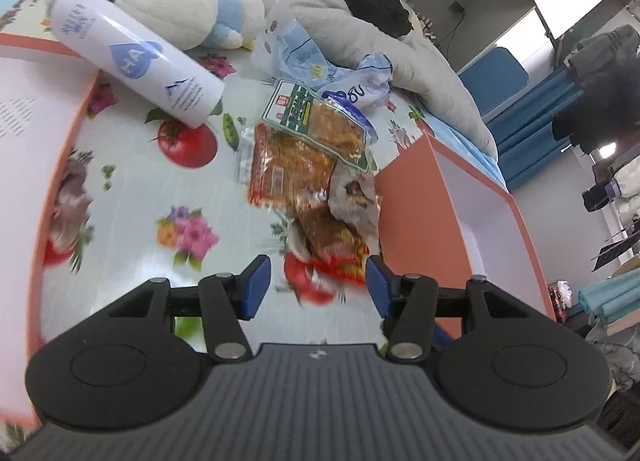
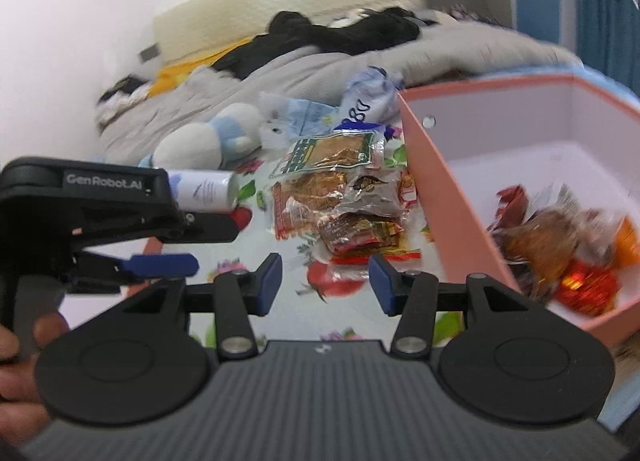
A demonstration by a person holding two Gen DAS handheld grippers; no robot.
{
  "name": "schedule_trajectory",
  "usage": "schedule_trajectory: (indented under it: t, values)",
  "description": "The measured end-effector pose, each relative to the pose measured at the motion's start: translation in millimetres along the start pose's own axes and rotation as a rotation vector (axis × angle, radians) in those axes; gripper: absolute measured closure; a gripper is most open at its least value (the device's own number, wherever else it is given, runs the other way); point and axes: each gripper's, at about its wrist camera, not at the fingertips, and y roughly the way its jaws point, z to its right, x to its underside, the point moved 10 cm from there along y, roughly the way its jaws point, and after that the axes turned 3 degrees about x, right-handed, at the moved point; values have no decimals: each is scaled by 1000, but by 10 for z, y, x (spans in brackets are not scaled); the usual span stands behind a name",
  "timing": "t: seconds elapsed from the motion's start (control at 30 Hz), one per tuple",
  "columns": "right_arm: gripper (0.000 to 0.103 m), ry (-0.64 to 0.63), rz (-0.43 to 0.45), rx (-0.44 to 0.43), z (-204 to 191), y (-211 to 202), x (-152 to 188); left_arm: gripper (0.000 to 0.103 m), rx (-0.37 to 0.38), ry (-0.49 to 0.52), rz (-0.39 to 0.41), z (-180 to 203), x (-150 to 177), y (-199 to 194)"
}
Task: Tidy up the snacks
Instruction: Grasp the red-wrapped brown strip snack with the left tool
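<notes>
- Right wrist view: right gripper (image 2: pixel 325 283) is seen with jaws released, empty; "GenRobot.AI" is read on the left gripper (image 2: pixel 160 265) at 9 o'clock, likewise released.
- Snack packets (image 2: pixel 344 201) are heaped at 12 o'clock.
- Pink box (image 2: pixel 444 197) at 3 o'clock holds more snacks.
- White bottle (image 1: pixel 136 57) is lettered "HA".

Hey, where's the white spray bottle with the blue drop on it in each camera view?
Left wrist view: the white bottle lies on its side at upper left, on the flowered cloth.
Right wrist view: only its end shows at middle left, behind the left gripper.
Shared landmark: the green-labelled snack packet, right of the bottle.
</notes>
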Motion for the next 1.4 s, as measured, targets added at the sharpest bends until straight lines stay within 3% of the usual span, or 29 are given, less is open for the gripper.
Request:
schedule_trajectory:
  t: [0.27,0.53,0.7,1.0,1.1,1.4]
  values:
    - [52,160,-34,58,127,541,127,45,44,-14,-118,-109,-225,672]
    - [51,276,-63,76,289,697,225,45,120,-103,-235,-218,-169,1261]
    - [50,322,-138,62,318,797,358,48,158,-163,-268,-243,-122,1424]
    - [52,400,-123,91,414,875,317,61,192,-266,-286,-271,-146,1633]
    - [56,427,-125,108,449,901,293,62,176,-266,-285,-244,-144,1674]
    - [82,479,-117,132,558,971,286,67,145,-302,-268,-224,-157,1748]
